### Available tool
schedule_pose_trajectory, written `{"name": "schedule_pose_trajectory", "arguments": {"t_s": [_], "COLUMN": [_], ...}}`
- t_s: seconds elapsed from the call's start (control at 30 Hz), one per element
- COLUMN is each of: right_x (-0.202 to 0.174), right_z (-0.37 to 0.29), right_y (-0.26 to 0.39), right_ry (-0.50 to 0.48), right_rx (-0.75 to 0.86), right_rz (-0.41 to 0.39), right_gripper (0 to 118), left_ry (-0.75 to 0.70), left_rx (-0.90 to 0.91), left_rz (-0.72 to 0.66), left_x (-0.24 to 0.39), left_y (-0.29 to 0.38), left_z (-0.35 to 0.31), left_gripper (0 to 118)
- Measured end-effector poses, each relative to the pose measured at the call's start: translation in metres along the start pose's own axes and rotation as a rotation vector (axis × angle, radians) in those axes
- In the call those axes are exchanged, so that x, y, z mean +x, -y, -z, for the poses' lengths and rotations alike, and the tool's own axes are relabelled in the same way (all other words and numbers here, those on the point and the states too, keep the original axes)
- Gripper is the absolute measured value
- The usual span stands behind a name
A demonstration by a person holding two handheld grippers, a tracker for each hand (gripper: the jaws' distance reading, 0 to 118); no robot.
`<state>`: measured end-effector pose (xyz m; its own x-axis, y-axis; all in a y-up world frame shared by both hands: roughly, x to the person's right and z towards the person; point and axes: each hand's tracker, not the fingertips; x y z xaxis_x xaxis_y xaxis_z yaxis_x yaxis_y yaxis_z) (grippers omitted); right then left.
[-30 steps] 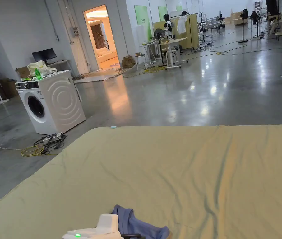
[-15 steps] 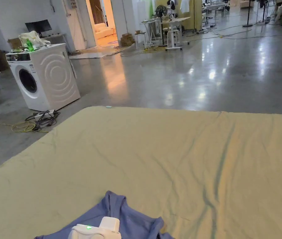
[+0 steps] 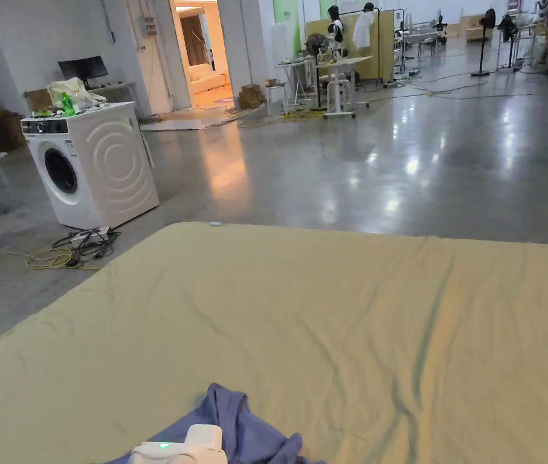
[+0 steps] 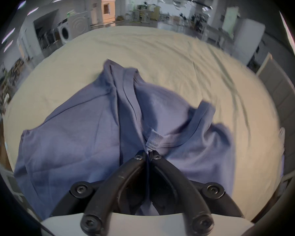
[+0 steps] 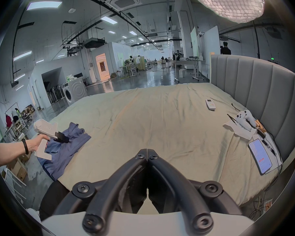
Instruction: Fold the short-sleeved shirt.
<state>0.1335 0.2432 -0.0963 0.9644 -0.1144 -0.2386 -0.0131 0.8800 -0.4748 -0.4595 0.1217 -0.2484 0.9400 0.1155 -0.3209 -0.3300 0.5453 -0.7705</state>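
The blue shirt (image 4: 95, 137) lies bunched up at the near left edge of the bed (image 5: 160, 120), with part of it hanging over the side. The left gripper (image 4: 147, 154) has its jaws pinched tight on the shirt's neck band, and the shirt stretches away from it toward the far side. The right gripper (image 5: 146, 152) is closed on nothing, off to the shirt's right, and there is lots of open bed there to spread it out.

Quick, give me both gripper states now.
Left hand-held gripper: shut on the shirt, pinching its collar.
Right hand-held gripper: shut, holding nothing, above the bed.
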Motion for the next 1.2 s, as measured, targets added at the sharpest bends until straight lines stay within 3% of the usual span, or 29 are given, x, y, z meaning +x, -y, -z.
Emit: {"name": "schedule_pose_trajectory", "arguments": {"t_s": [0.1, 0.17, 0.37, 0.53, 0.7, 0.87, 1.0, 1.2], "right_x": [0.005, 0.01, 0.017, 0.031, 0.051, 0.064, 0.079, 0.104], "right_z": [-0.014, -0.023, -0.057, -0.073, -0.09, -0.111, -0.131, -0.152], "right_y": [0.0, 0.0, 0.011, 0.022, 0.033, 0.039, 0.047, 0.067], "right_ry": [0.003, -0.012, -0.07, -0.043, -0.021, 0.042, 0.112, 0.244], "right_rx": [0.033, 0.038, 0.072, 0.084, 0.136, 0.154, 0.174, 0.128], "right_rz": [0.01, 0.046, 0.086, 0.123, 0.266, 0.284, 0.322, 0.37], "right_gripper": [0, 0, 0, 0, 0, 0, 0, 0], "left_ry": [0.12, 0.191, 0.178, 0.247, 0.312, 0.556, 0.718, 0.969], "left_rx": [0.138, 0.223, 0.372, 0.52, 0.505, 0.401, 0.226, -0.074], "left_rz": [-0.218, -0.285, -0.222, -0.151, 0.144, 0.295, 0.478, 0.615], "left_x": [-0.025, -0.042, -0.041, -0.022, 0.088, 0.24, 0.357, 0.511], "left_y": [-0.016, -0.024, -0.042, -0.088, -0.117, -0.099, -0.045, 0.086], "left_z": [-0.037, -0.067, -0.165, -0.219, -0.24, -0.202, -0.151, -0.101], "left_gripper": [3, 3, 3, 3, 3, 3, 3, 3]}}
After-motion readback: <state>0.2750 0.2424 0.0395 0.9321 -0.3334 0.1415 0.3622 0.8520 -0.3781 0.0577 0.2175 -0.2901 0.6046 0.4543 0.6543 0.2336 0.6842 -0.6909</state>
